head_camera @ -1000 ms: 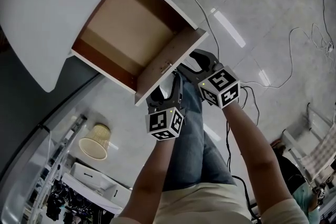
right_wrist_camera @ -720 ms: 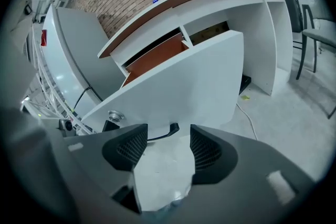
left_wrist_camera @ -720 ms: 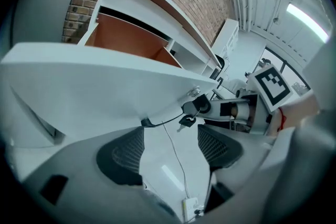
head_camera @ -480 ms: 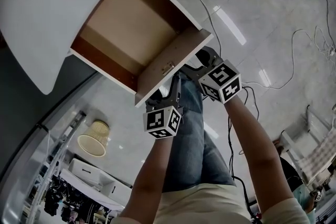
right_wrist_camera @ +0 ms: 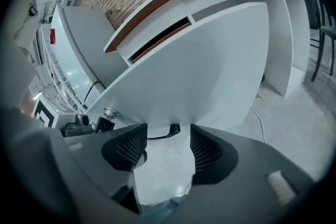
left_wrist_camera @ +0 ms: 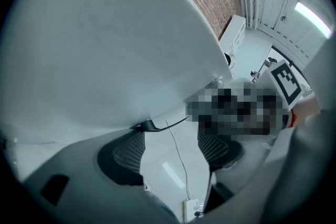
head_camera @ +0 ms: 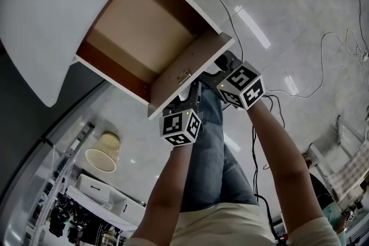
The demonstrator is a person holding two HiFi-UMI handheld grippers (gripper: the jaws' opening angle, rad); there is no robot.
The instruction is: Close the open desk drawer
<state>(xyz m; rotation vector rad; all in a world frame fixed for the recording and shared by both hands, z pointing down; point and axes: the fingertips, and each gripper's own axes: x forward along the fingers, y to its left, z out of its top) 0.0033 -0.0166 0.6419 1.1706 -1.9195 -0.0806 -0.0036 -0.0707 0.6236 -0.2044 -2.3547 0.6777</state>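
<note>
Head view looks steeply down on the drawer [head_camera: 144,26], which stands pulled well out from under the white worktop [head_camera: 46,8]. Its drawer front [head_camera: 190,75] runs from lower left to upper right. Both tools sit on the outer side of that front, so the closing push goes across its long axis, up and to the left toward the worktop. The left hand-held gripper [head_camera: 174,105] is at the front's lower-left part and the right hand-held gripper [head_camera: 216,68] near its upper-right end. Each is about equally close, though whether either touches the panel cannot be told. In the left gripper view the jaws stand apart with only floor between them, and the dark pull [left_wrist_camera: 147,126] lies just past the tips. In the right gripper view the jaws have just been opening and now gape wide, nothing between them, with the pull's other end [right_wrist_camera: 170,130] just ahead. The person's legs [head_camera: 210,152] are directly below, cables [head_camera: 323,60] trail over the floor, and a woven basket [head_camera: 104,152] stands well apart. Nothing appears to block the drawer's travel.
</note>
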